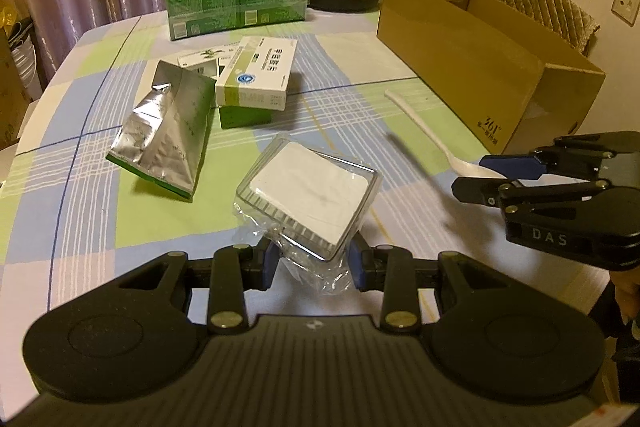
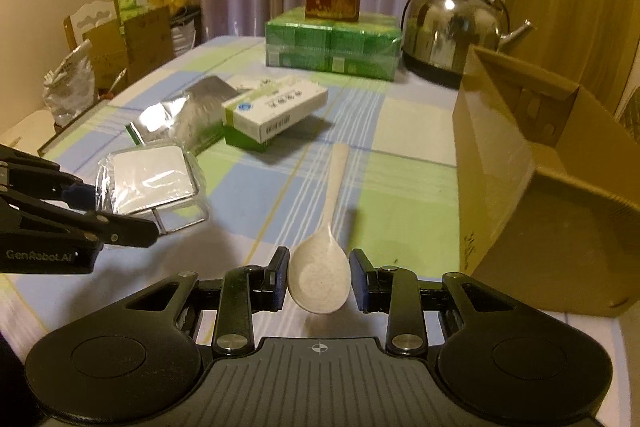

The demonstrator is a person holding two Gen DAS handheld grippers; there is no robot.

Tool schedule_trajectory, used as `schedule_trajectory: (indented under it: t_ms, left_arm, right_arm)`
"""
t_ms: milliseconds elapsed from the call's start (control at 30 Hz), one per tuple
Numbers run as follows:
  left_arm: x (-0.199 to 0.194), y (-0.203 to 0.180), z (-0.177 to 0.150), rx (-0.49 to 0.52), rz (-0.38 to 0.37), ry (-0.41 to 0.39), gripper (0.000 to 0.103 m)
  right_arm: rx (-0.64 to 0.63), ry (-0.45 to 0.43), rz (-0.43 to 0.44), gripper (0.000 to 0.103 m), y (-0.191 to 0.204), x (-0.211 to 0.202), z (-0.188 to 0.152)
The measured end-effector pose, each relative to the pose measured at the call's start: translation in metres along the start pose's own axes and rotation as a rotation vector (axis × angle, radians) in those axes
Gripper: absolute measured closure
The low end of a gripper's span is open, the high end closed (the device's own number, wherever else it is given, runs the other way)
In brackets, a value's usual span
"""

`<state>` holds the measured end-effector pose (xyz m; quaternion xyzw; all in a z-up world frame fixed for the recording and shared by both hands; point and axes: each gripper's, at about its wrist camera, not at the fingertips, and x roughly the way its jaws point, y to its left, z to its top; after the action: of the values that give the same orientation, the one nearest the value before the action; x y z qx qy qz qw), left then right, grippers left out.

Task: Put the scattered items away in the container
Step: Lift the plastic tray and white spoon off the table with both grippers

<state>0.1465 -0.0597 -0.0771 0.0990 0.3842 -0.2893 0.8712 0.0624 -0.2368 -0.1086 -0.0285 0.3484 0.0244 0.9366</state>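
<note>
While your left gripper (image 1: 312, 263) clamps the clear case (image 1: 308, 195) at lower centre of its view, your right gripper (image 2: 319, 281) pinches the spoon (image 2: 320, 267) by its bowl, handle pointing up-frame; the box (image 2: 540, 163) stands open at right.

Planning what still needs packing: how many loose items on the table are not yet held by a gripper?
2, maybe more hidden: the foil pouch left of centre, and the white medicine box resting on a green box beside it. Another carton may lie behind them.
</note>
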Motion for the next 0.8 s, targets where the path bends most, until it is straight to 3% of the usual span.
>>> schedule_trajectory:
  t_ms: [800]
  left_arm:
    - [-0.048,-0.042,0.004,0.002,-0.001,-0.039,0.073]
  right_arm:
    - [0.034,-0.104,-0.024,0.074,-0.021,-0.065,0.008]
